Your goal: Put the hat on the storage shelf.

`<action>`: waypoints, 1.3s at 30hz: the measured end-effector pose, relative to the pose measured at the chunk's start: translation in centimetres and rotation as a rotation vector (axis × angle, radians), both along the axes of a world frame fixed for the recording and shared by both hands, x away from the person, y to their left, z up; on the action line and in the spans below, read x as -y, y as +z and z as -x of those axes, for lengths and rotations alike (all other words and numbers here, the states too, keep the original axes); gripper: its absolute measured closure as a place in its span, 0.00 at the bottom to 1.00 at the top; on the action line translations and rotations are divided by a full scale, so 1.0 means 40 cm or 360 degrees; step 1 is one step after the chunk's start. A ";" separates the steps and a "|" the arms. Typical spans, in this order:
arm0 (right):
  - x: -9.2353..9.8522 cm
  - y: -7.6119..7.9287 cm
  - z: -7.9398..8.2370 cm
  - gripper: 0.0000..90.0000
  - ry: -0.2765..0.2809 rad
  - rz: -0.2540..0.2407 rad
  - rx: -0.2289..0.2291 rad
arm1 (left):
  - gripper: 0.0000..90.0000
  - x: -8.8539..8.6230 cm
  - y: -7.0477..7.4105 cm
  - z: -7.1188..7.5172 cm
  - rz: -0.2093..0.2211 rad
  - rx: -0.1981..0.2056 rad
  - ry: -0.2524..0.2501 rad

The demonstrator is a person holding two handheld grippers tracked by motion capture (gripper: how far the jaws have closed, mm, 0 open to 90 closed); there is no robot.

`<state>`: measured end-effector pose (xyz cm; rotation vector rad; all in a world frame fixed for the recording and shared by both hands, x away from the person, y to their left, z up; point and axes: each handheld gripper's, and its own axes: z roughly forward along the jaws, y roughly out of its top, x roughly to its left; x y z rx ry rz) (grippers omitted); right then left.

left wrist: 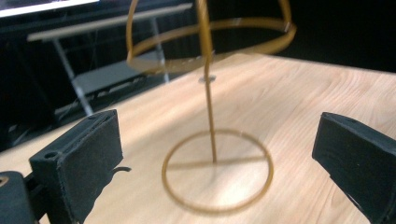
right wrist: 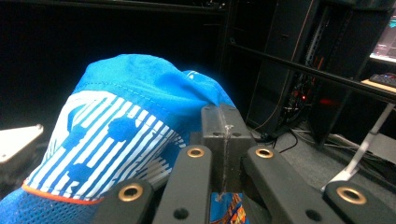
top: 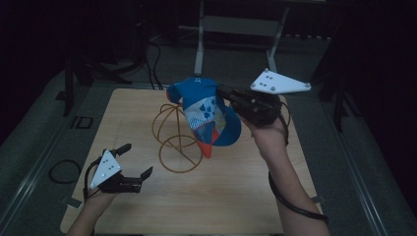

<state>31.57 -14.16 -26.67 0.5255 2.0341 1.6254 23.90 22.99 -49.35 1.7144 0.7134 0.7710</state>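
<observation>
The blue cap (top: 206, 115), with a white striped front panel carrying blue paw prints and an orange edge at its brim, hangs in the air just beside the wire hat stand (top: 176, 137), its crown toward the stand's domed top and its brim drooping toward the tabletop (top: 236, 191). It is held up by the right gripper (top: 228, 96), whose jaws are pressed fully together on a pinch of the cap's fabric; the right gripper view shows them closed with cloth (right wrist: 140, 116) bunched against them. The cap looks light and soft: the crown sags and folds, so it should be guided rather than dropped, and a hold on the stiffer brim or the crown's rim would likely give more control than loose cloth. The stand is thin golden wire with a ring base (left wrist: 217, 170) and a slender post, and it probably tips easily if the cap drags on it. The left gripper (top: 135, 160) rests low near the tabletop's near left corner, jaws spread wide and holding nothing, aimed at the stand's base.
</observation>
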 end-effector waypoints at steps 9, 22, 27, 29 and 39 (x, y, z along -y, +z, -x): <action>-0.104 -0.006 -0.047 1.00 0.0042 0.0049 -0.0055 | 0.02 -0.043 -0.104 0.038 -0.0023 -0.0100 0.0134; -0.254 -0.041 -0.094 1.00 0.0157 0.0127 -0.0162 | 0.02 -0.078 -0.156 0.063 0.0096 -0.0205 0.0189; -0.279 -0.076 -0.108 1.00 0.0180 0.0168 -0.0217 | 0.02 -0.085 -0.162 0.074 0.0126 -0.0222 0.0207; -0.282 -0.087 -0.113 1.00 0.0172 0.0188 -0.0231 | 0.02 -0.087 -0.161 0.074 0.0145 -0.0216 0.0212; -0.280 -0.138 -0.133 1.00 0.0167 0.0234 -0.0300 | 0.02 -0.083 -0.166 0.070 0.0139 -0.0235 0.0204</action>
